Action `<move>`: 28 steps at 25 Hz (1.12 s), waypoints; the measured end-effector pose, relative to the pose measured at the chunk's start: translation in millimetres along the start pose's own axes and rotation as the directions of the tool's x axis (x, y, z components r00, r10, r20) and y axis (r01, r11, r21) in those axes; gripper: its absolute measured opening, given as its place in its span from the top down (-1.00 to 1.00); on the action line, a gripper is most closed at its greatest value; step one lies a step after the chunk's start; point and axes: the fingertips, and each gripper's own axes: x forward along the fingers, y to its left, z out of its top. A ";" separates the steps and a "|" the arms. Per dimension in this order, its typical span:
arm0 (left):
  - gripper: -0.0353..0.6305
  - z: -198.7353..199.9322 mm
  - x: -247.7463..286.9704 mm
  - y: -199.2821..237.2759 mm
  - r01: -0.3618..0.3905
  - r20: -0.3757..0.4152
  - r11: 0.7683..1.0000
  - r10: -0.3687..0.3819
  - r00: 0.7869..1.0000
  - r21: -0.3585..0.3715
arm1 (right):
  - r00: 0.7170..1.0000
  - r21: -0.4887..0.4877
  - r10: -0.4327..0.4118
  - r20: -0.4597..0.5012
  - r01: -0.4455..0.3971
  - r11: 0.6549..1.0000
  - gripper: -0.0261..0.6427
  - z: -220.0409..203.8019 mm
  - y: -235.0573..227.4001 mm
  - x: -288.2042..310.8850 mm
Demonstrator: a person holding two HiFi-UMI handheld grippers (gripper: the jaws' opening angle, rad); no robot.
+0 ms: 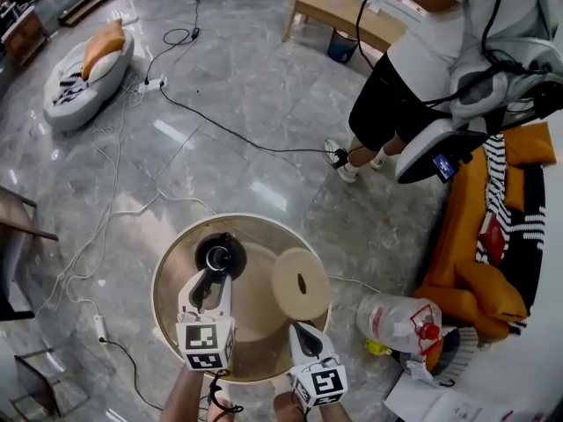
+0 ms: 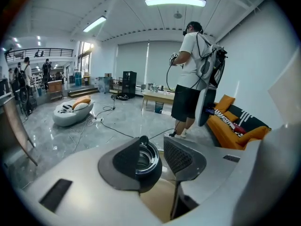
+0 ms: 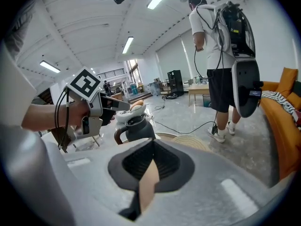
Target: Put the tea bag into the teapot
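Teapot [image 2: 141, 157] mouth shows between left gripper [image 2: 154, 144] fingers, spread; right gripper [image 3: 151, 145], fingers together, sees handle.

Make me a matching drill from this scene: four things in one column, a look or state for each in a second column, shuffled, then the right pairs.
Column one
1. teapot
2. round woven mat
3. left gripper
4. right gripper

Column two
A. jaws together
B. pale, with a hole in the middle
C. jaws apart
D. dark, mouth uncovered

Pairs: 1-D, 2-B, 3-C, 4-A
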 end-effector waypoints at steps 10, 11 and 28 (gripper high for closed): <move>0.74 90.4 -96.8 -5.9 -0.002 0.132 0.996 -0.009 0.991 0.087 | 0.990 -0.053 -0.034 0.137 0.041 0.998 0.92 108.3 27.8 -55.9; 0.75 100.3 -110.0 -7.1 -0.003 0.148 0.996 -0.011 0.989 0.091 | 0.987 -0.058 -0.038 0.154 0.047 0.997 0.92 120.4 30.8 -64.1; 0.84 184.3 -326.2 -64.0 0.034 0.256 0.980 -0.085 0.963 0.198 | 0.912 -0.165 -0.034 0.410 0.111 0.980 0.92 279.5 90.0 -246.8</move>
